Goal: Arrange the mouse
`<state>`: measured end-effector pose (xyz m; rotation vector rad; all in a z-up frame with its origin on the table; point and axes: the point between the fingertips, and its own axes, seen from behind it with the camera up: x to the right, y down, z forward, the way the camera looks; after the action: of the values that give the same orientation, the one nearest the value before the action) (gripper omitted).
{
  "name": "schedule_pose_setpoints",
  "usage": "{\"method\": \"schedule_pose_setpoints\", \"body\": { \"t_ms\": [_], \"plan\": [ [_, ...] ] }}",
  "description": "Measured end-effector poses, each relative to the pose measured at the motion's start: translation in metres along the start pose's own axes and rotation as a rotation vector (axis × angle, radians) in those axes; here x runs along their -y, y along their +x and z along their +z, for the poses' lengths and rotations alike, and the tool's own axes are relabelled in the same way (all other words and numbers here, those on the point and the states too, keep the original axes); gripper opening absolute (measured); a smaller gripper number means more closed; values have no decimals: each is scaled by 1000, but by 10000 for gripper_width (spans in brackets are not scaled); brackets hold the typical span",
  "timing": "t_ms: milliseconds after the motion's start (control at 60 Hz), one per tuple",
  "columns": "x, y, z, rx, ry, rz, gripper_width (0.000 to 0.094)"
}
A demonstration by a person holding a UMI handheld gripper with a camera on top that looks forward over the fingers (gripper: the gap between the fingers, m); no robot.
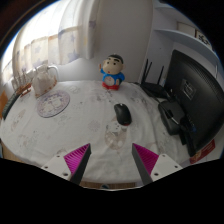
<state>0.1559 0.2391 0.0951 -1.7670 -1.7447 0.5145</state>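
Note:
A black computer mouse (122, 113) lies on the pale patterned tabletop (75, 130), beyond my fingers and a little to the right of the midline. My gripper (112, 160) is open and empty, with the pink pads (77, 158) set wide apart. Nothing stands between the fingers. The mouse is well ahead of the fingertips, apart from them.
A small cartoon figurine (113, 71) stands behind the mouse. A round disc (53, 103) and a clear container (43, 79) are at the left. A black monitor (194, 92), a black router with antennas (153, 80) and a dark device (172, 115) stand at the right.

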Motion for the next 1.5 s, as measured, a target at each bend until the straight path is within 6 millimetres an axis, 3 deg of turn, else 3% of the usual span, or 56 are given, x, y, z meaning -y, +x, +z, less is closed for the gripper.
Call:
{"method": "schedule_pose_setpoints", "body": {
  "t_ms": [150,333,783,1050,1200,1367,1500],
  "plan": [
    [-13,36,13,-15,4,44,857],
    [-3,48,40,27,75,78,859],
    [47,59,166,91,169,85,859],
    [81,64,224,118,166,64,863],
    [99,68,242,125,166,54,863],
    [103,68,246,131,160,59,855],
    [101,63,245,131,166,26,768]
  ]
}}
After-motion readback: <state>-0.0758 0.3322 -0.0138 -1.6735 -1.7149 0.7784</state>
